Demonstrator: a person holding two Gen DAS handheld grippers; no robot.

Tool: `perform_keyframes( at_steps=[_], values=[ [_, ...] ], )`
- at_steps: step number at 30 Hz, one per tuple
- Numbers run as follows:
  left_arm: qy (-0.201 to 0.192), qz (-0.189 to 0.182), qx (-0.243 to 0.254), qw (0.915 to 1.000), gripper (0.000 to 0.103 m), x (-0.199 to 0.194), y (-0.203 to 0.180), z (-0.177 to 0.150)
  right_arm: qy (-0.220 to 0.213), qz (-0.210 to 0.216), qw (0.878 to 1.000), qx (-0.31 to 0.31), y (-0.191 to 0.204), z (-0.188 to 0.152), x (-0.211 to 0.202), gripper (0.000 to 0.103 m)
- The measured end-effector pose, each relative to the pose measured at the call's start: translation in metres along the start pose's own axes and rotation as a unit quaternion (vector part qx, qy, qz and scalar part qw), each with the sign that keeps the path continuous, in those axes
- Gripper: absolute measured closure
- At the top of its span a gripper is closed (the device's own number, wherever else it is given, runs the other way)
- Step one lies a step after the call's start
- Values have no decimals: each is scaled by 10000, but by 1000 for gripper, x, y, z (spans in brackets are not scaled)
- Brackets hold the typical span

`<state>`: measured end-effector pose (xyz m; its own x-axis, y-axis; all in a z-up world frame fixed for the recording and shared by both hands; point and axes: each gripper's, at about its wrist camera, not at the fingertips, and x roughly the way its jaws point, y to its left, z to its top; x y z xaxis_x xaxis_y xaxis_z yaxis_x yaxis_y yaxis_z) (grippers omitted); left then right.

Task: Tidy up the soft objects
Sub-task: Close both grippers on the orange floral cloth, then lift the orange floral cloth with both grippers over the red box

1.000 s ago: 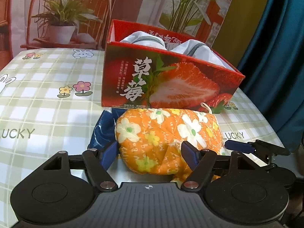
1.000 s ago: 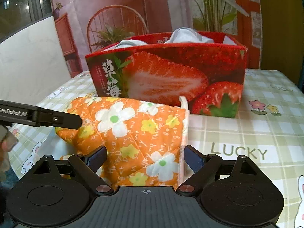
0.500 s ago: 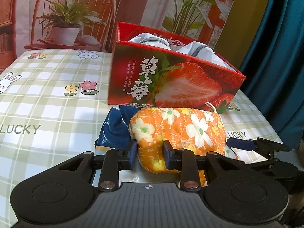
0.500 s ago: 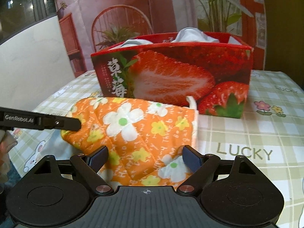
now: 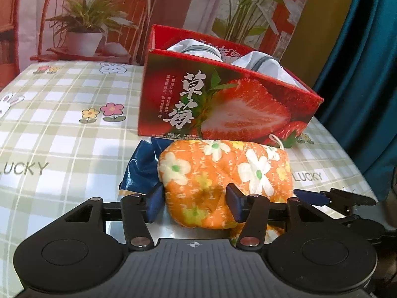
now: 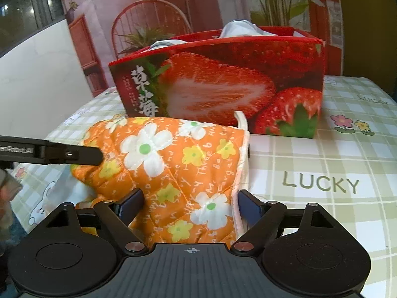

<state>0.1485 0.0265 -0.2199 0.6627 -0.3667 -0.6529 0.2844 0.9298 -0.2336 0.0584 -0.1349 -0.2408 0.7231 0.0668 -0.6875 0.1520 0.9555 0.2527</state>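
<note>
Hand-held gripper [image 6: 189, 204] beside tablecloth [image 6: 347, 149] lettered "LUCKY".

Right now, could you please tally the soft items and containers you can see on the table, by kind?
Orange floral padded cloth: 1
White fabric bundles in the box: 2
Blue item under the orange cloth: 1
Strawberry box: 1
Total: 5

Your left gripper [image 5: 194, 202]: matte black ribbed body, two round discs, silver pivot screws, dark blue fingers [image 5: 233, 204]. Right gripper [image 6: 189, 204] same build. White "GenRobot.AI" lettering on your left unit's side, blurred.
</note>
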Motion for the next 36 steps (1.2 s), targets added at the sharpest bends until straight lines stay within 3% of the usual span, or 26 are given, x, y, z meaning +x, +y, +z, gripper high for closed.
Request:
perform_keyframes(
  at_steps=[2,3,6,12,14,17,19,22,30,36],
  values=[
    [-32,14,-14,10000,53,0,0,-1,1,75,10000,-18,1,0,-1,26],
    [-63,41,-22,10000,67,-2,2,-2,-6,88,10000,-33,2,0,-1,26],
    [-179,16,-160,9997,82,-8,9,-3,-27,65,10000,-19,2,1,-2,26],
    [-249,83,-86,9996,85,-13,4,-7,-65,31,10000,56,-3,0,-2,26],
    [-255,112,-10,9996,85,-13,3,-9,-23,97,9999,104,-4,0,0,31],
    [-287,107,54,9995,87,-15,2,-8,-13,200,9997,129,-5,0,0,48],
    [-317,109,127,9994,87,-16,0,-8,-20,269,9996,63,-2,2,-2,64],
    [-448,116,254,9986,88,-22,-3,-5,-100,363,9993,-73,4,5,-7,75],
    [-1143,58,658,9912,89,-56,-16,27,-721,510,9959,-195,6,35,-34,77],
    [-1752,-50,920,9802,89,-78,-29,81,-1297,564,9888,-470,6,86,-57,77]
  ],
)
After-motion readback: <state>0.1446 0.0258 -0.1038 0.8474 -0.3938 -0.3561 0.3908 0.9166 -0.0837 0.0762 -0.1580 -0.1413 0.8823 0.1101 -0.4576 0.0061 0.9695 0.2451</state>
